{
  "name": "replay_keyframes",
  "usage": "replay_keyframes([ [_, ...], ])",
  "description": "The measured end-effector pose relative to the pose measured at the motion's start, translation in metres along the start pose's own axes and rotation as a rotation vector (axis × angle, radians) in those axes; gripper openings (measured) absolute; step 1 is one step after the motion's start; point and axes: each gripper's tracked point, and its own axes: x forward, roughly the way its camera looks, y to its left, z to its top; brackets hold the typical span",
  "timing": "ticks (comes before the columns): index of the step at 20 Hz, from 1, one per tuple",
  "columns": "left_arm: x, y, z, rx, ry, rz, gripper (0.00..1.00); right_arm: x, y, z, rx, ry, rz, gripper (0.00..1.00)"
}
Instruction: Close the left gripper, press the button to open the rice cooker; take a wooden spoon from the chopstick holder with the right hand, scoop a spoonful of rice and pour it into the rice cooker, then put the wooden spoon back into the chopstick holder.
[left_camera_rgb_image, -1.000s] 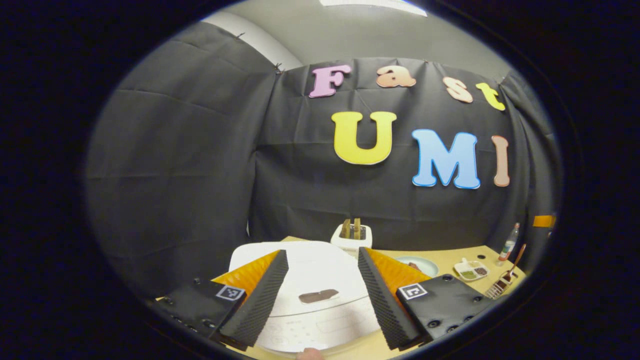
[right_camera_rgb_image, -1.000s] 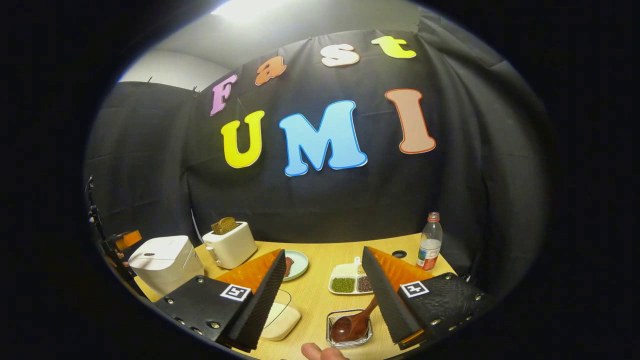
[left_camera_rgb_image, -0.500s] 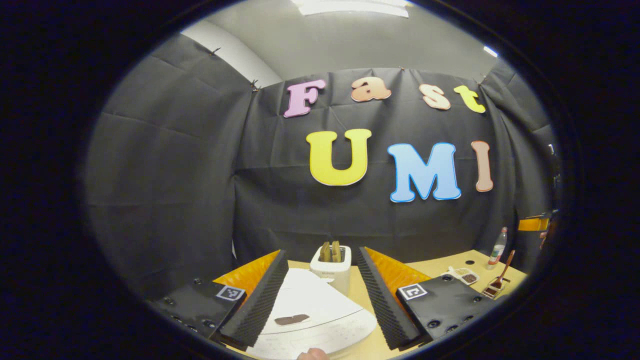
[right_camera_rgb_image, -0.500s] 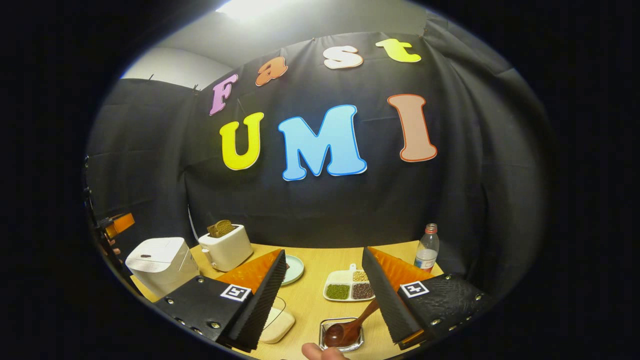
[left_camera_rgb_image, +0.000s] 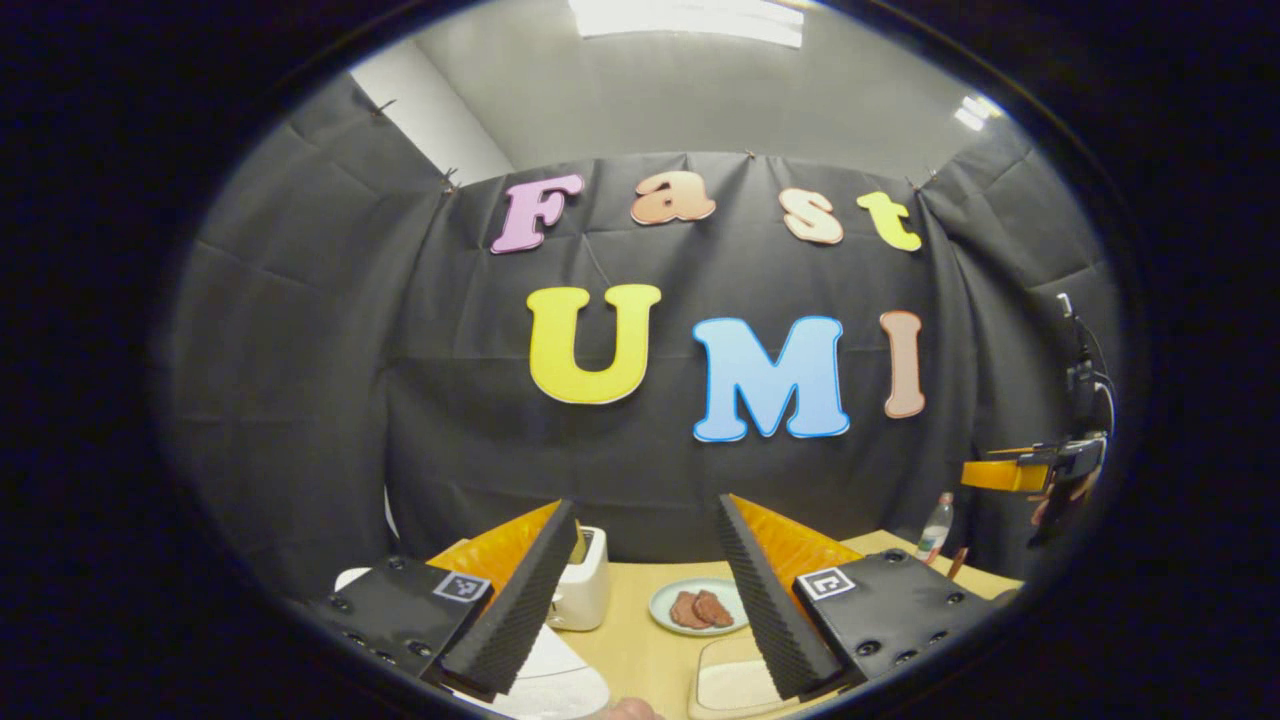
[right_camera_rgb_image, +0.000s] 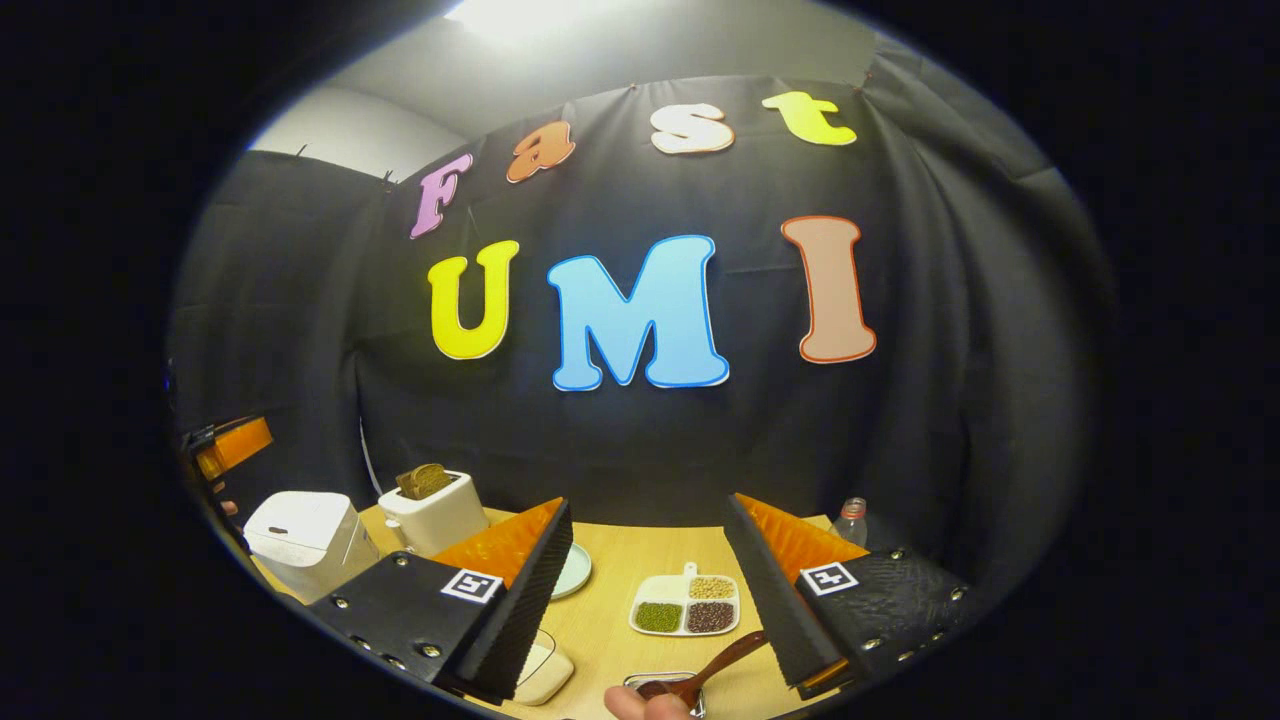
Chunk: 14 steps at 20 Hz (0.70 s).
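Wooden table (right_camera_rgb_image: 620, 570) carries everything you work with. Your white rice cooker (right_camera_rgb_image: 300, 540) stands at its left end with the lid down, next to the toaster (right_camera_rgb_image: 432, 510). Your left gripper (left_camera_rgb_image: 640, 600) has its fingers spread wide and grips nothing; a plate (left_camera_rgb_image: 668, 600) of food lies between them. Your right gripper (right_camera_rgb_image: 650, 600) is equally wide apart and empty, raised above the wooden spoon (right_camera_rgb_image: 705, 672), which rests in the chopstick holder (right_camera_rgb_image: 695, 692) at the table's near edge.
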Motion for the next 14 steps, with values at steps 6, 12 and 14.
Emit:
replay_keyframes([
  [6,0.006,-0.007,0.001,0.019,0.026,-0.025,0.98,-0.001,0.015,0.008,-0.031,0.008,0.011,0.93],
  [12,0.010,0.000,0.000,0.044,0.037,-0.009,0.97,-0.005,0.021,0.017,-0.036,-0.007,0.022,0.93],
  [14,0.008,0.003,0.002,0.053,0.031,-0.003,0.94,-0.005,0.023,0.017,-0.037,0.002,0.029,0.93],
])
